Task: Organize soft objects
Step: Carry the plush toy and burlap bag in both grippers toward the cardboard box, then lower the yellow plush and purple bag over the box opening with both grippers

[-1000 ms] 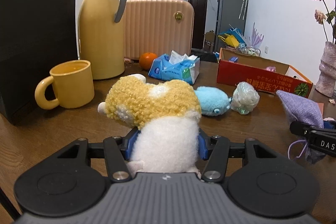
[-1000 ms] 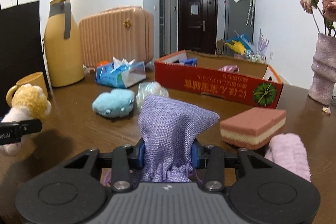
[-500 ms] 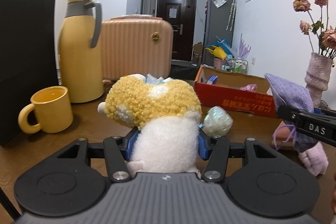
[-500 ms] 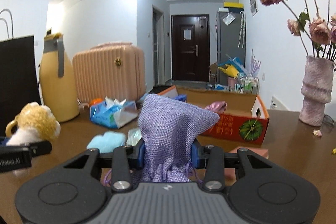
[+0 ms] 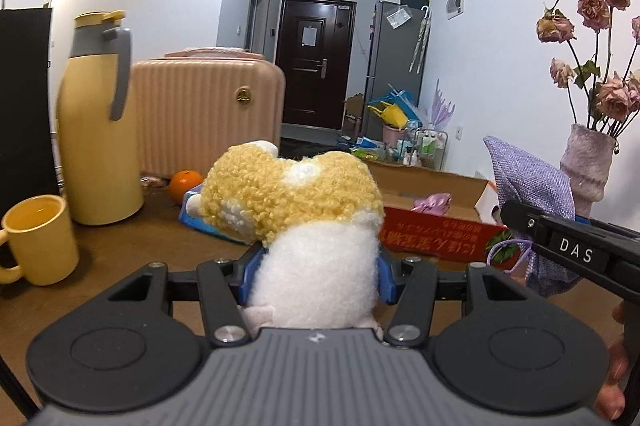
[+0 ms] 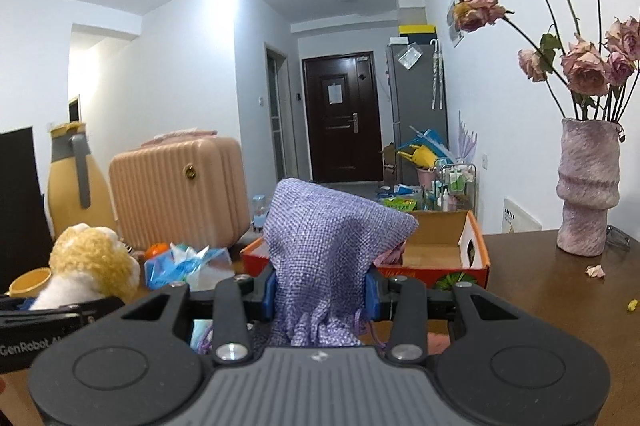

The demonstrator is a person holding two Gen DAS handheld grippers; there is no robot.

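Left gripper (image 5: 316, 282) clamped the plush toy (image 5: 296, 222), right gripper (image 6: 320, 296) the purple pouch (image 6: 328, 246); red box (image 6: 460, 258) lay ahead, nearer the right.

This is a lived-in flat. A brown wooden worktop (image 6: 560, 266) carries a yellow mug (image 5: 38, 240), a thermos jug (image 5: 96, 122) and a vase of dried roses (image 6: 586, 186). Beyond it a hallway runs to a dark front door (image 5: 314, 62), past a grey fridge (image 5: 396, 66), a pink suitcase (image 5: 204, 114) and floor clutter.
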